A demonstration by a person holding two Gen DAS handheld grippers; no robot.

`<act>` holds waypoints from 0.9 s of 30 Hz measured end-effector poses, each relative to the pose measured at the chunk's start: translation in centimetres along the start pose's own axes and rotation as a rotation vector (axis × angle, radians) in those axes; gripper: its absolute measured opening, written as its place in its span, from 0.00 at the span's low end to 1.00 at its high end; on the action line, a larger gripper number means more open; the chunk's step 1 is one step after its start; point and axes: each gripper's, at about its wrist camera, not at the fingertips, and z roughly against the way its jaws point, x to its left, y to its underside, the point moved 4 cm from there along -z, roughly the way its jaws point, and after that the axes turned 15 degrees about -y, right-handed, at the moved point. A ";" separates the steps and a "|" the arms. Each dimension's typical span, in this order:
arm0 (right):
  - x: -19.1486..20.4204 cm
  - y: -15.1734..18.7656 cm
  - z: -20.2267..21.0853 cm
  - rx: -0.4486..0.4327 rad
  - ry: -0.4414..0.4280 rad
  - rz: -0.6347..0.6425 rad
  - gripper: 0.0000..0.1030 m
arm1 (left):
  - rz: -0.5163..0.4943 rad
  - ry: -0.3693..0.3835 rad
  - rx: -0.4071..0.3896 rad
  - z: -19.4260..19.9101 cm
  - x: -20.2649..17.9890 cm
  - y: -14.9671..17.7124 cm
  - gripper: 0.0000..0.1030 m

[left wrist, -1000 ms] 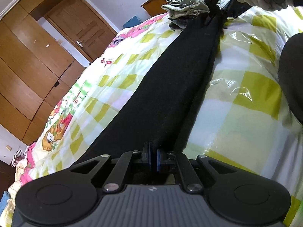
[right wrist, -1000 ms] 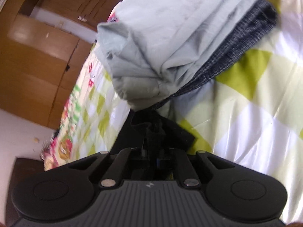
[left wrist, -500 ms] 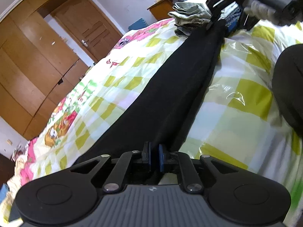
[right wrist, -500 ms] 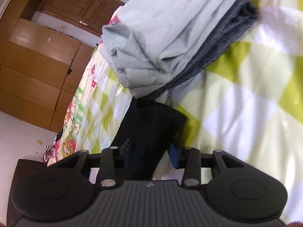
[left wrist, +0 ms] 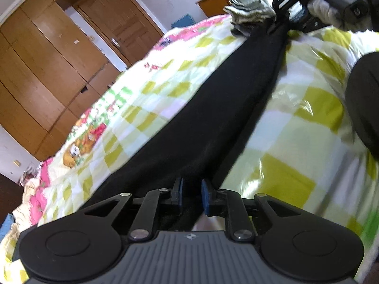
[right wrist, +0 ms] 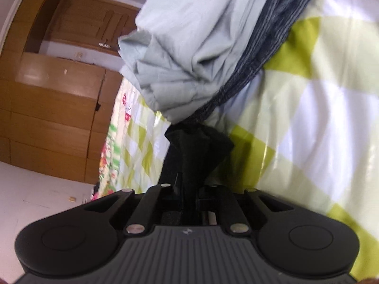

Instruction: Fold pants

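Black pants (left wrist: 213, 123) lie stretched in a long strip across the checked bedspread (left wrist: 296, 127). My left gripper (left wrist: 191, 195) is at the near end of the strip; its blue pads stand a little apart with black cloth between them. My right gripper (right wrist: 189, 189) is shut on the far end of the pants (right wrist: 194, 151), which bunches up in front of the fingers. In the left wrist view the right gripper (left wrist: 281, 21) shows at the top, held by a gloved hand.
A stack of folded clothes, pale grey (right wrist: 189, 47) over dark striped grey (right wrist: 267, 54), sits on the bed just beyond the right gripper. Wooden wardrobe doors (left wrist: 47, 71) stand past the bed's left edge. A dark mass (left wrist: 364, 99) is at the right.
The right gripper opened about half a second ago and has closed again on the pants end. The left gripper's pads have parted slightly and it has lifted a little.
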 end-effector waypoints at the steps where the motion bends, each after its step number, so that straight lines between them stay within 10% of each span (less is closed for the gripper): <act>1: 0.0 -0.3 0.6 -0.012 0.000 0.001 0.08 | -0.005 0.010 0.017 0.0 0.0 0.3 0.32; 7: 0.9 -0.4 1.6 0.053 0.101 0.121 0.12 | 0.028 0.043 0.050 1.0 0.6 1.4 0.28; 13: 8.7 4.1 3.6 0.181 0.203 0.554 0.16 | 0.041 -0.031 0.047 2.3 3.7 3.5 0.29; 22: 16.1 27.4 -6.3 0.890 -0.049 1.187 0.17 | -0.018 -0.138 0.093 0.2 8.4 8.5 0.34; 27: 16.1 34.3 -9.5 1.108 -0.124 1.337 0.20 | -0.064 -0.098 0.080 -0.7 8.1 9.4 0.37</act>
